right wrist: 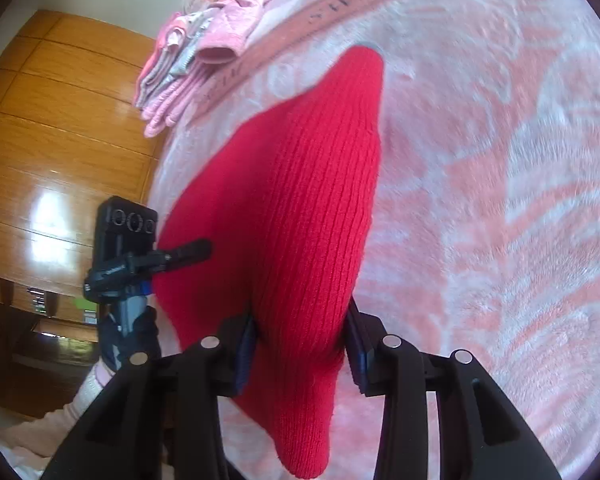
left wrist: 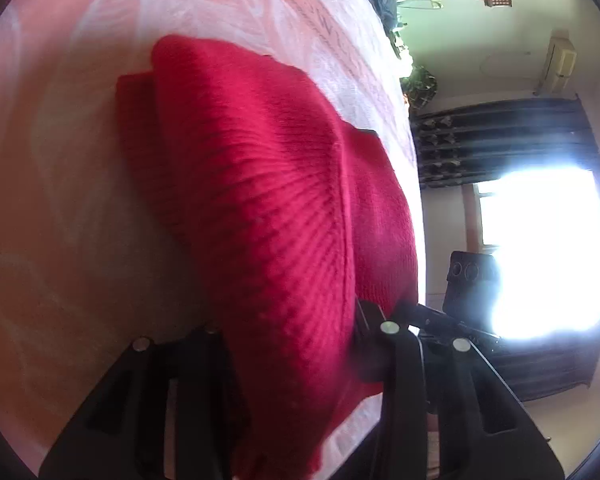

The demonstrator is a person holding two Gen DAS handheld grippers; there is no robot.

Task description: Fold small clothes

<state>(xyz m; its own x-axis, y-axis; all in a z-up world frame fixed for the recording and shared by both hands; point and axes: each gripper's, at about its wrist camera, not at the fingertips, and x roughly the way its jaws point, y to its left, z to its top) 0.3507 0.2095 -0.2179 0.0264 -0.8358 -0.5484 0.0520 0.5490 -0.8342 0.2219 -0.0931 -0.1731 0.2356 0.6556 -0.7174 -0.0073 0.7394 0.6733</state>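
Your left gripper [left wrist: 296, 344] and right gripper [right wrist: 300, 344] each clamp the red knit [right wrist: 300, 200]. It hangs above the pink blanket [right wrist: 500, 160].

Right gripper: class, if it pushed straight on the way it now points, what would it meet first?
The red knitted garment. The right gripper already has it bunched between its fingers, and the knit stretches ahead along its line. Beyond that lies the pink patterned blanket; depth there is unclear.

One red knit garment [right wrist: 300, 216], two hand-held grippers, one pink blanket [right wrist: 500, 200]
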